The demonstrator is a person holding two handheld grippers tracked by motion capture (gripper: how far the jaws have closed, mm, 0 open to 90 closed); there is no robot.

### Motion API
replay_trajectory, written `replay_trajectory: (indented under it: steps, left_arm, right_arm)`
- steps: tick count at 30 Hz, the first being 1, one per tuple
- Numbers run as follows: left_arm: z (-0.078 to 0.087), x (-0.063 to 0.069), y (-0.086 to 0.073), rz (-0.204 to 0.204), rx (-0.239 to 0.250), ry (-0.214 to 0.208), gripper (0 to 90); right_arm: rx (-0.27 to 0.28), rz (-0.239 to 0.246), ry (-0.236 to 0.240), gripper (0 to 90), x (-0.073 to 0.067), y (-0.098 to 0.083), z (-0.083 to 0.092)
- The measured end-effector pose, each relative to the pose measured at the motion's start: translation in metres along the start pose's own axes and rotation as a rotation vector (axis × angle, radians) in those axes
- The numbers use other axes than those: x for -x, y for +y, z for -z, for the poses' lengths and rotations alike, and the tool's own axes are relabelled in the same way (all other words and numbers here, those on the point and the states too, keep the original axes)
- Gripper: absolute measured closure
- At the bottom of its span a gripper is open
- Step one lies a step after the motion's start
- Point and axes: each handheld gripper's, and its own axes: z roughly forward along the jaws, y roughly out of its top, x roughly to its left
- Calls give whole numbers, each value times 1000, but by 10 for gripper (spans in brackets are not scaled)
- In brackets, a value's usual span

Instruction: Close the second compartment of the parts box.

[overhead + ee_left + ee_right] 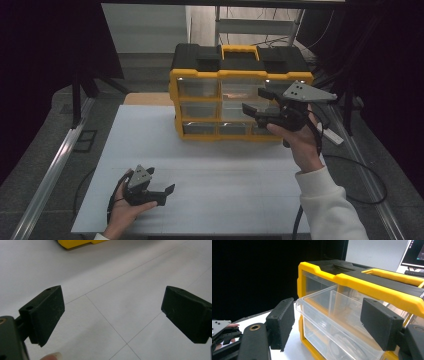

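White table (200,170) fills the centre of the high view, with a yellow-and-black drawer cabinet (240,75) at upper centre. Its clear drawer (332,315) sticks out between the spread, empty right gripper (260,107). Lower left, the left gripper (160,192) gapes empty.

The drawer cabinet (240,95) stands on the counter (200,170), at its far edge and right of the middle. Its drawers sit in rows stacked one above another, with a carrying handle (240,50) on top. One upper drawer (332,315) at the cabinet's right end juts forward out of its slot. The right tongs (260,106) hang just before that drawer. The left tongs (162,192) rest low over the counter's near left part, well apart from the cabinet.
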Motion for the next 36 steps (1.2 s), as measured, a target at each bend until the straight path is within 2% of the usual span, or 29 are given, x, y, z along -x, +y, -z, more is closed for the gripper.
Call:
replay_trajectory:
  steps: [22, 27, 28, 34, 36]
  left_arm:
    - [-1, 1, 1, -6, -3, -2, 56]
    - [-1, 1, 1, -6, -2, -3, 56]
    - [-1, 1, 1, -6, -3, -2, 56]
    - [-1, 1, 1, -7, -3, -2, 56]
    - [-1, 1, 1, -4, -4, -1, 56]
  right_arm:
    - [26, -3, 52, 283, -16, -21, 15]
    - [37, 0, 70, 304, -21, -26, 18]
    - [55, -4, 78, 312, -22, -27, 18]
    - [45, 14, 92, 512, -25, -34, 23]
    - [41, 18, 108, 623, -26, -37, 25]
